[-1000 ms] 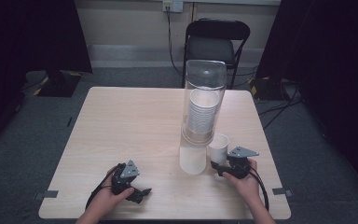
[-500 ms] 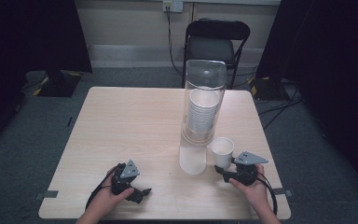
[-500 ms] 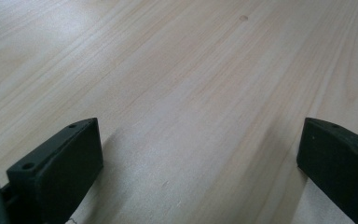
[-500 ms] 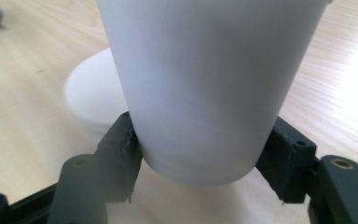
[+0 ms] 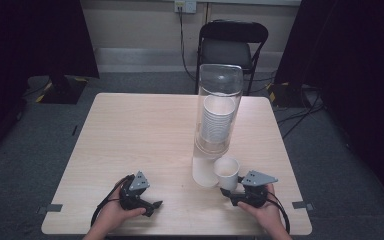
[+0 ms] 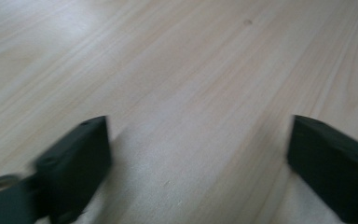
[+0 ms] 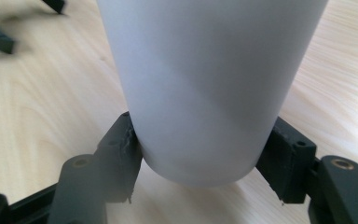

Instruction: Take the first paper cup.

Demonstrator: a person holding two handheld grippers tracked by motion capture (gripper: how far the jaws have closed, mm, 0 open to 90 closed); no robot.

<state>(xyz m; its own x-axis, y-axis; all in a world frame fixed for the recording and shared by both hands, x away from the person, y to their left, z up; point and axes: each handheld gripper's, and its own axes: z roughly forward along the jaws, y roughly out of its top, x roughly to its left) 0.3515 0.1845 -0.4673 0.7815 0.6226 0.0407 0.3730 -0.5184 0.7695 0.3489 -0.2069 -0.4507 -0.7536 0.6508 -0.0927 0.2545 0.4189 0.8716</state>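
A white paper cup [image 5: 226,170] stands upright in my right gripper [image 5: 228,192], which is shut on its lower wall near the table's front right. In the right gripper view the black pads [image 7: 121,149] press both sides of the cup [image 7: 205,84], whose base hangs just above the wood. My left gripper [image 5: 152,207] rests at the front left, held by a hand. Its jaws have just been closing part way. They still stand apart in the left gripper view [image 6: 200,163], with bare wood between them.
A tall clear dispenser tube [image 5: 219,110] holding a stack of white cups stands right of the table's middle, with a white cup end [image 5: 203,172] poking out below it, just left of the held cup. A black chair [image 5: 232,45] stands behind the table [image 5: 130,130].
My right gripper has carried the cup a little away from the dispenser toward the front edge. The left hand has stayed where it was.
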